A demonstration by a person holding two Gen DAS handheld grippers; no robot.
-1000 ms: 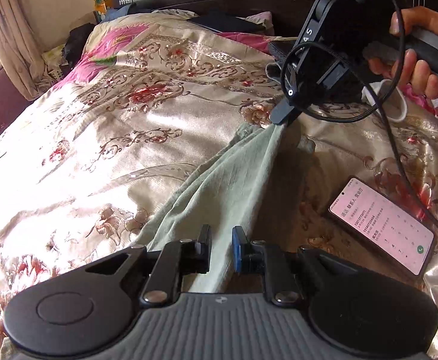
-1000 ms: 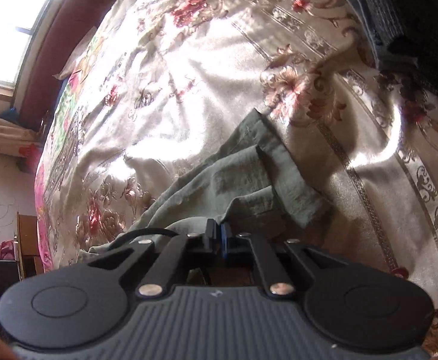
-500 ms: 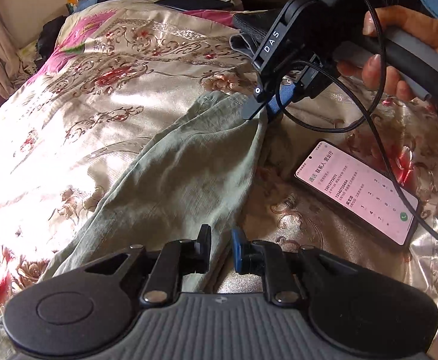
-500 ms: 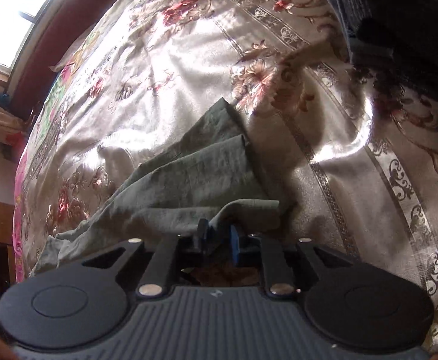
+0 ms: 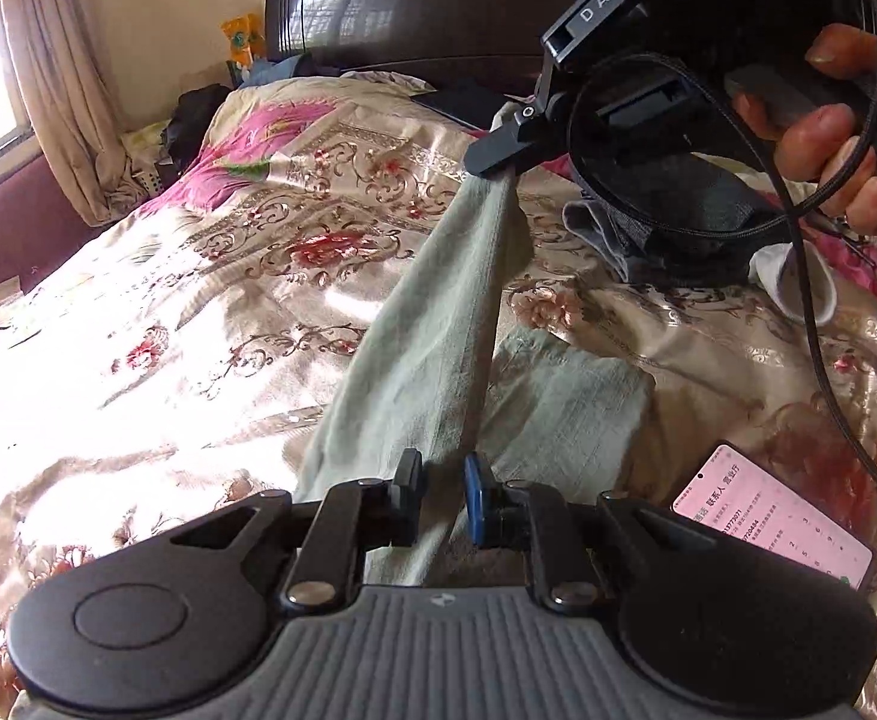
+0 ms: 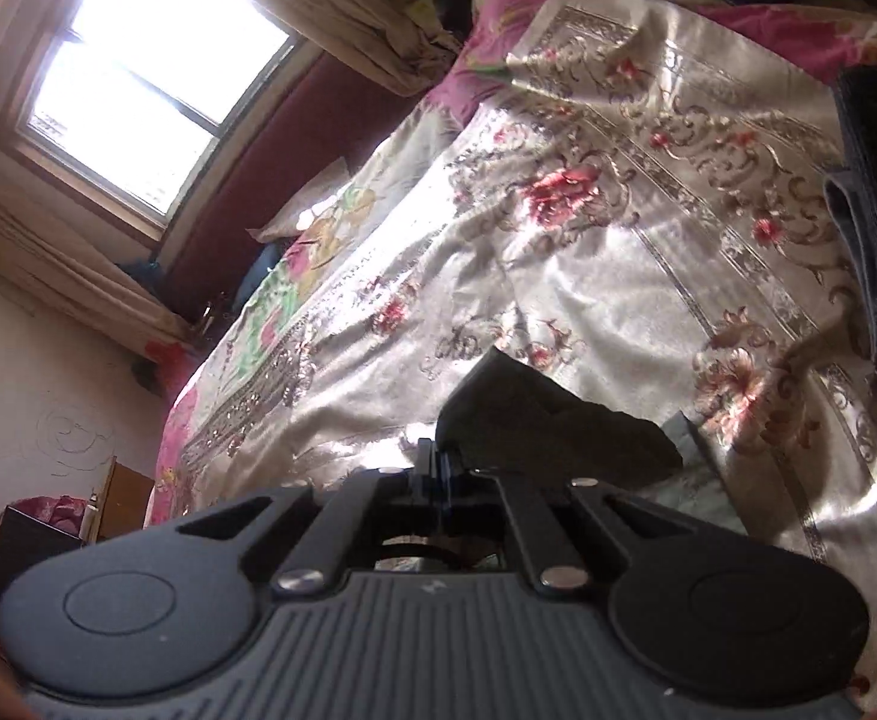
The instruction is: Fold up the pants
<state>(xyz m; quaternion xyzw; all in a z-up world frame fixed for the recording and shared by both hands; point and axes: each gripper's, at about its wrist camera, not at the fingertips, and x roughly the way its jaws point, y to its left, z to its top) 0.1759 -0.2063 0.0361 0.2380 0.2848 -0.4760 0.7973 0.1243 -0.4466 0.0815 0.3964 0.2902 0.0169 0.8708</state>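
Note:
Pale green pants (image 5: 438,354) lie on the floral bedspread (image 5: 198,300). My right gripper (image 5: 492,165) is shut on one leg's end and holds it lifted, so that leg hangs in a taut strip above the bed. The other leg's end (image 5: 564,408) lies flat beneath. In the right wrist view the shut right gripper (image 6: 438,468) pinches the shadowed cloth (image 6: 546,426). My left gripper (image 5: 441,489) is partly open just above the pants, with cloth between its fingers but no grip on it.
A phone with a lit pink screen (image 5: 774,522) lies on the bed at the right. Dark folded clothes (image 5: 678,234) and a white item (image 5: 798,282) sit far right. A dark headboard (image 5: 414,6) stands behind. A window and curtain (image 6: 138,84) are at the left.
My right gripper closed on the leg end and raised it off the bed, pulling the leg taut. My left gripper stayed partly open near the pants.

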